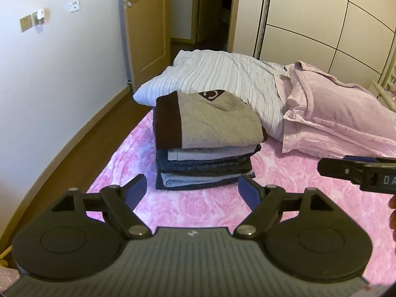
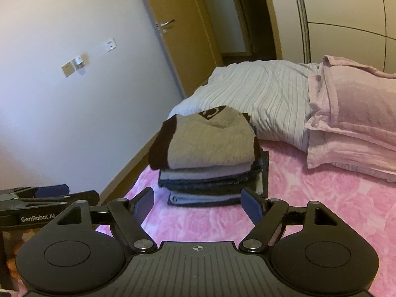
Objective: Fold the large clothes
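A stack of folded clothes [image 1: 208, 143] [image 2: 210, 158] sits on the pink floral bedspread [image 1: 203, 210] [image 2: 309, 210]. Its top piece is a grey garment with a dark brown band [image 1: 217, 121] [image 2: 210, 141]; denim and pale layers lie beneath. My left gripper [image 1: 191, 189] is open just in front of the stack, holding nothing. My right gripper [image 2: 198, 199] is open too, empty, a little short of the stack. Each gripper shows at the edge of the other's view: the right one [image 1: 356, 170], the left one [image 2: 61, 194].
A white striped duvet [image 1: 222, 76] [image 2: 262, 96] and pink pillows [image 1: 334, 113] [image 2: 354, 116] lie behind the stack. The bed's left edge drops to a wooden floor [image 1: 69, 148] beside a white wall. An open door [image 1: 146, 24] and a wardrobe [image 1: 321, 24] stand beyond.
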Demonstrator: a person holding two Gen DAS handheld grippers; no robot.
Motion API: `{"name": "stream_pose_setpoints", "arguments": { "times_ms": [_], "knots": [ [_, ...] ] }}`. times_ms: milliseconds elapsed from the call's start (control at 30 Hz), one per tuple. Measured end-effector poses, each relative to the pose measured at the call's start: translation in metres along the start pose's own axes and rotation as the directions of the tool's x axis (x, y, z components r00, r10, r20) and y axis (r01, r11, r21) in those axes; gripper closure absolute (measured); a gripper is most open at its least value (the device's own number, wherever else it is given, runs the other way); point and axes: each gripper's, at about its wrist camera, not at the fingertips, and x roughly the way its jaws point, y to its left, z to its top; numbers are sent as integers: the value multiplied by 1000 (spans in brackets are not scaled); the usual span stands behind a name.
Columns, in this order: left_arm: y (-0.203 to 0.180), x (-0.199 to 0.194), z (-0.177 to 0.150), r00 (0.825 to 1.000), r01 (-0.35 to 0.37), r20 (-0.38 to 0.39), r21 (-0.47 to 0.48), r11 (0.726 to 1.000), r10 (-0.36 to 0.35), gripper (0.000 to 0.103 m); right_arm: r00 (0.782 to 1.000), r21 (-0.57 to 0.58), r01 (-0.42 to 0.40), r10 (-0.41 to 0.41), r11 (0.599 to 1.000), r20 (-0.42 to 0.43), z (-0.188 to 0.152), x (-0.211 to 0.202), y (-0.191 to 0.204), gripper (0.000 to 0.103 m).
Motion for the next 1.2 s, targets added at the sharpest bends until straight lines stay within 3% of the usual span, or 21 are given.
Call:
{"name": "stream_pose_setpoints", "arguments": {
  "times_ms": [367, 633, 1200],
  "knots": [
    [-15, -48, -28, 999, -21, 35, 2, 1000, 21, 13, 1000, -62, 19, -19, 998, -8, -31, -47, 14, 29],
    [-27, -75, -49, 996, -43, 73, -5, 999, 43, 1, 999, -35, 26, -27, 999, -22, -48, -67, 12, 29],
    [-57, -115, -72, 994, -70, 80, -53, 996, 74, 1, 1000, -156, 3, 0, 988, 17, -66, -118, 5, 29]
  ]
}}
